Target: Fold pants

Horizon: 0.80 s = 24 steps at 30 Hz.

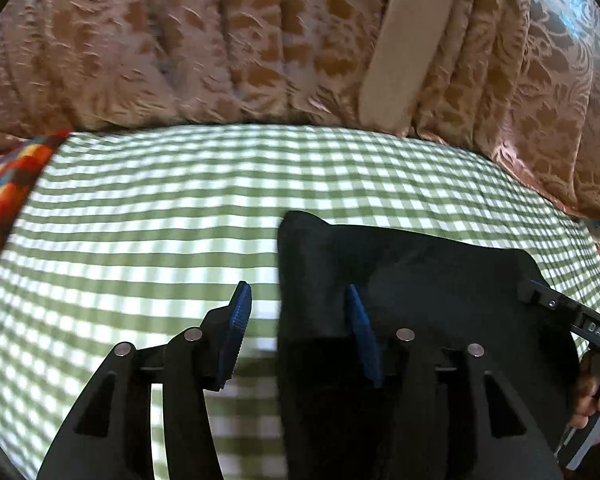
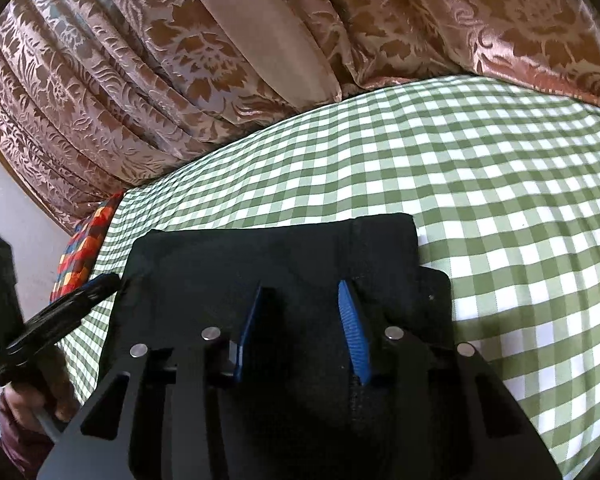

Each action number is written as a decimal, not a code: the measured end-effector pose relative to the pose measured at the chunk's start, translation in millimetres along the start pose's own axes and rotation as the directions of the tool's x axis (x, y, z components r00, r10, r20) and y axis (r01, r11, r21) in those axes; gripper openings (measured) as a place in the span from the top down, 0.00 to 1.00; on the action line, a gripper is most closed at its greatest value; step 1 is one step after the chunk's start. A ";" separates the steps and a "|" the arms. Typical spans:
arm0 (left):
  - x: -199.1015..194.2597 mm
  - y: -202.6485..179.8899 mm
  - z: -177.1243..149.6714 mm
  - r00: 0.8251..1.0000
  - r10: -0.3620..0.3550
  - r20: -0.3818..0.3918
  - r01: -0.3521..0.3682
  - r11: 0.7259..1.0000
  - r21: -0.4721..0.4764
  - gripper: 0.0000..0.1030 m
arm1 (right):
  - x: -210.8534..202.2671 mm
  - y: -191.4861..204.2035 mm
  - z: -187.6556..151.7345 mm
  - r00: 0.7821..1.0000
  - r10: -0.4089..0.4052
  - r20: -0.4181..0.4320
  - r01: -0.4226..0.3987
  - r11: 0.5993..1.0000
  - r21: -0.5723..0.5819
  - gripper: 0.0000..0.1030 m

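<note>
**Black pants lie folded on the checked cloth, with both grippers low over their near edge.**

The pants sit as a compact dark rectangle on the green-and-white checked cloth, with patterned curtains behind and a multicoloured cushion off to one side. The left gripper stands with its jaws apart, straddling the left edge of the pants: 1 pad over bare cloth, 1 over the fabric, neither seen pressing. The right gripper hovers over the middle of the stack, jaws parted with dark fabric in the gap; whether the pads pinch it cannot be told. The fold looks nearly complete. To finish well, each gripper would best take all layers at the near edge, matched in height, so the stack stays square and no lower layer slides out.
</note>
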State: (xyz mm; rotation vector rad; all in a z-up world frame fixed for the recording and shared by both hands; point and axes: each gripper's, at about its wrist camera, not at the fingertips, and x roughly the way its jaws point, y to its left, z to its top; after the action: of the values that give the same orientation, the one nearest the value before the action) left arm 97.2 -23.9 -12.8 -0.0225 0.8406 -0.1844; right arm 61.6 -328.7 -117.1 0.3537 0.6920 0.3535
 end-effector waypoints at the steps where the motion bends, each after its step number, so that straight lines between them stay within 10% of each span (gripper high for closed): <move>1: -9.6 1.5 -1.0 1.000 -0.014 0.011 0.014 1.000 -0.007 0.52 | -2.8 1.8 -0.4 1.000 -0.001 -0.001 0.001 1.000 -0.006 0.58; 24: -63.4 -13.7 -57.9 0.997 -0.008 0.074 0.006 0.999 0.036 0.49 | -57.4 -1.9 -65.3 0.995 -0.085 -0.057 0.080 0.992 -0.095 0.65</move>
State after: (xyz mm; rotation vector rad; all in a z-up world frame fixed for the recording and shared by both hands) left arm 10.8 -23.5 -3.3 0.0015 0.7629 -0.2041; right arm -22.8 -342.0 -132.9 0.2262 0.7456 0.3177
